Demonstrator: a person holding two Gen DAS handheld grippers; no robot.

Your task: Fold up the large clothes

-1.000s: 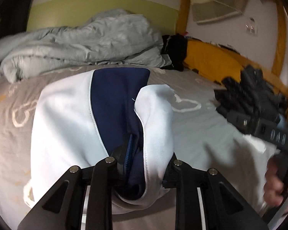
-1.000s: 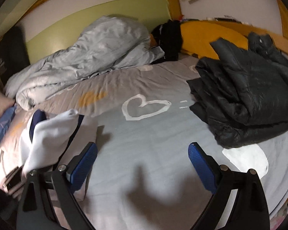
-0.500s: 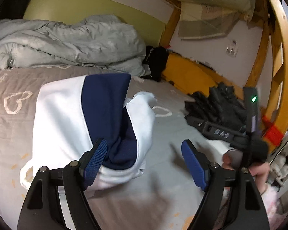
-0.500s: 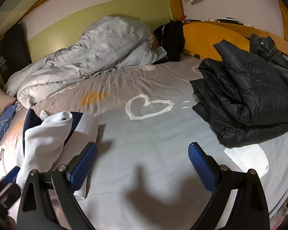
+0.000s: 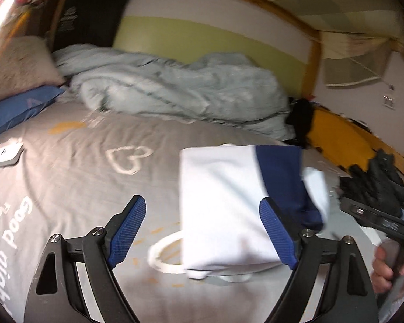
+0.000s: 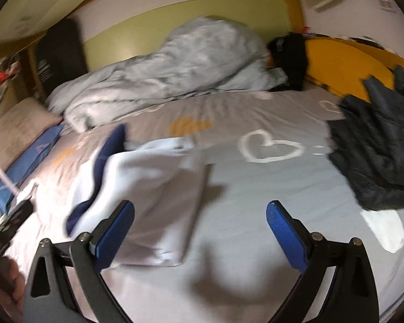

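Note:
A white and navy garment (image 5: 229, 199) lies folded on the grey bed sheet (image 5: 80, 183). In the left wrist view it lies ahead and right of centre, partly behind the right finger. My left gripper (image 5: 202, 231) is open and empty, just in front of it. In the right wrist view the garment (image 6: 153, 188) lies left of centre, its near edge behind the left finger. My right gripper (image 6: 200, 237) is open and empty over the sheet. The right gripper's black body (image 5: 382, 220) shows at the right edge of the left wrist view.
A crumpled pale quilt (image 5: 175, 91) lies along the far side of the bed. A black puffy jacket (image 6: 377, 148) lies at the right. A blue pillow (image 5: 18, 107) and a white flat box (image 5: 5, 153) are at the left. An orange board (image 6: 344, 64) stands at the far right.
My left gripper let go of the garment, opened and swung left and back. The garment now lies flat on the sheet. My right gripper moved left towards it, still open.

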